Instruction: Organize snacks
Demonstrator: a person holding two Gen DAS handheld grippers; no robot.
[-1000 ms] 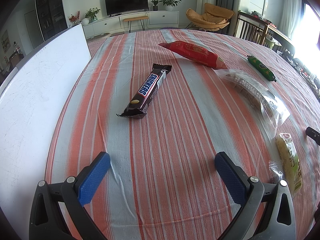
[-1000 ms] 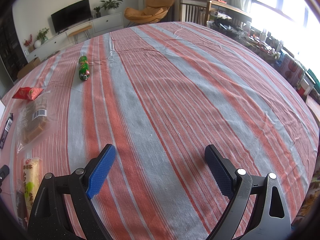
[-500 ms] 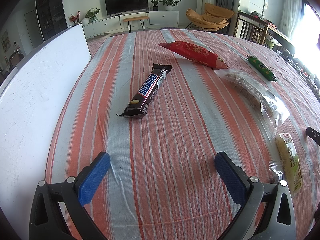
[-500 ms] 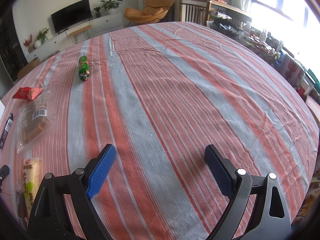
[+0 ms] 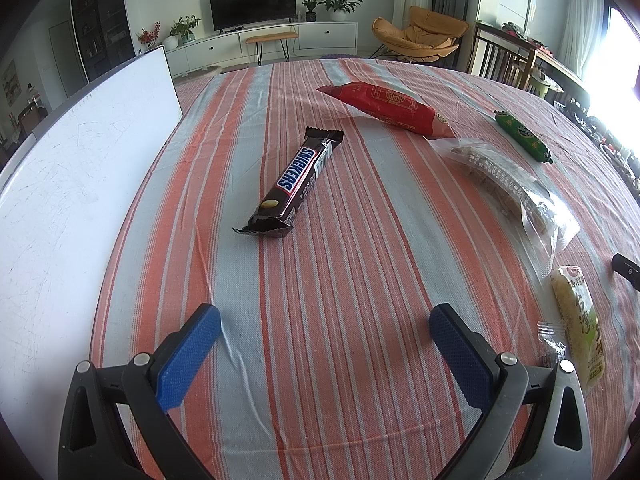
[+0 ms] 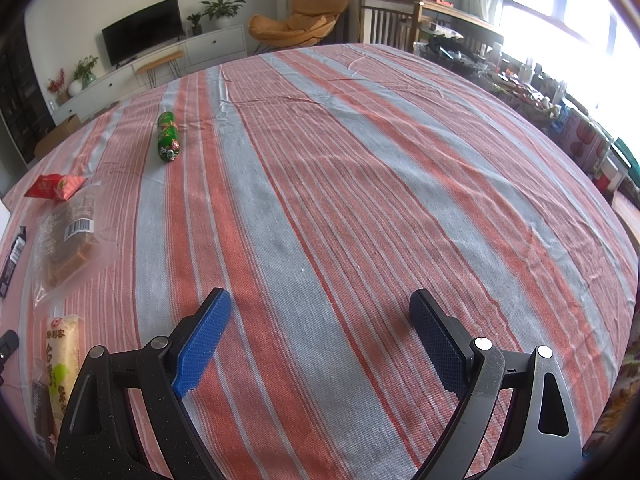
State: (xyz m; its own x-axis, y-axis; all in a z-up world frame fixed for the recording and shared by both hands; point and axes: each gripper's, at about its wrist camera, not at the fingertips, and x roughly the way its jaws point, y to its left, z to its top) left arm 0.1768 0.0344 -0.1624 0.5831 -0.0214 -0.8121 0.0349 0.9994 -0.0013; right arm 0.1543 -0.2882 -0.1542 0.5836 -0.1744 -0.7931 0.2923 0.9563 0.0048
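White board (image 5: 76,184) at far left of striped cloth (image 5: 352,280). Left gripper (image 5: 324,322) jaws spread wide, empty; Snickers bar (image 5: 294,184) lies ahead, apart. Red packet (image 5: 388,108), clear bag (image 5: 508,188), green sausage (image 5: 522,136), yellow-green packet (image 5: 580,320) rightward. Right gripper (image 6: 320,308) likewise spread, empty, over bare cloth.

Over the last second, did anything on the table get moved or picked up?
No, nothing visibly changed. The left gripper and right gripper are open over the striped tablecloth, holding nothing. The Snickers bar, red packet, green sausage, clear bag and yellow packet lie where they were.
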